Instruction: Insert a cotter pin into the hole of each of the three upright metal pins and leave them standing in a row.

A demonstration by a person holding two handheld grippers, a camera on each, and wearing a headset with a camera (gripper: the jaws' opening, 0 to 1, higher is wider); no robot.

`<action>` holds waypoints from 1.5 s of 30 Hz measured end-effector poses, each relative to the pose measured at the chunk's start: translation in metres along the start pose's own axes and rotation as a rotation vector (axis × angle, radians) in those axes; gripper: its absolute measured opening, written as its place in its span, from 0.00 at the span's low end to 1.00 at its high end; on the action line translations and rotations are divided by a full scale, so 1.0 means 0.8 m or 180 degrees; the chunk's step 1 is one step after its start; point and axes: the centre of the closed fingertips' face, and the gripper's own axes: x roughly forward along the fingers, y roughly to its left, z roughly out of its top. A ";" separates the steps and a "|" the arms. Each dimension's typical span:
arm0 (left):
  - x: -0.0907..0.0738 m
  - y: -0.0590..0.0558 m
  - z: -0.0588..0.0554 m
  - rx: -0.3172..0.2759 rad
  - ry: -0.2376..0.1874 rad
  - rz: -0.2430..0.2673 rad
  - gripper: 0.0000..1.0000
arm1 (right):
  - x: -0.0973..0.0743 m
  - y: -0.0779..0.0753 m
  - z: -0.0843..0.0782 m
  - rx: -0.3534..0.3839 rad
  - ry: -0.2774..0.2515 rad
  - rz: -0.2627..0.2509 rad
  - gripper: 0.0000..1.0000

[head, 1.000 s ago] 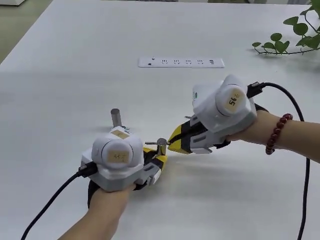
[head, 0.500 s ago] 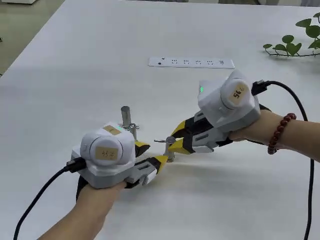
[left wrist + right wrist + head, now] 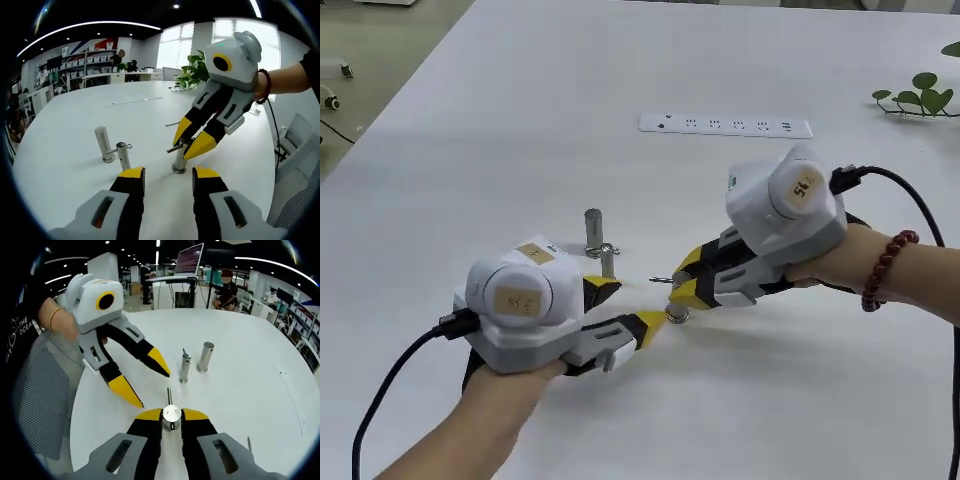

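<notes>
The left gripper [image 3: 626, 307] has let go of the nearest pin and drawn back since a second ago, when its jaws sat round that pin; our own viewpoint has swung as well. Its yellow-tipped jaws now stand wide apart, holding nothing and pointing at the work from close by.

Beyond it, on the white workbench [image 3: 520, 120], stands a plain grey metal pin [image 3: 593, 230] whose hole, as far as we can see, is bare. Just beside it stands a second grey metal pin [image 3: 607, 260], with a thin wire cotter pin [image 3: 127, 146] lying through its top.

Further right, a little apart from that pair, the third grey metal pin [image 3: 676, 312] stands upright with another cotter pin [image 3: 660, 280] poking out of it toward the left gripper. The right gripper [image 3: 683, 278] has its jaws drawn nearly together on the top of this pin. We cannot tell whether they press the pin's head or the cotter pin's loop.

We judge the job about two-thirds done: one pin is fitted, one is being seated, and the plain pin is not yet fitted. A slim metal sliver [image 3: 172, 123] lying on the table beyond may be the spare cotter pin. The third pin stands off from the pair, so it may need nudging into the row.
</notes>
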 end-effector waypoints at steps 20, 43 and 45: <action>-0.040 0.004 0.019 -0.0005 -0.0155 0.0024 0.56 | -0.001 -0.002 -0.001 -0.0056 0.0033 0.0060 0.08; -0.060 0.003 0.024 0.0154 -0.0219 0.0047 0.75 | 0.000 -0.034 0.012 -0.0101 0.0069 0.0052 0.08; -0.061 0.005 0.024 0.0141 -0.0224 0.0056 0.76 | 0.001 -0.034 0.012 -0.0106 0.0075 0.0050 0.08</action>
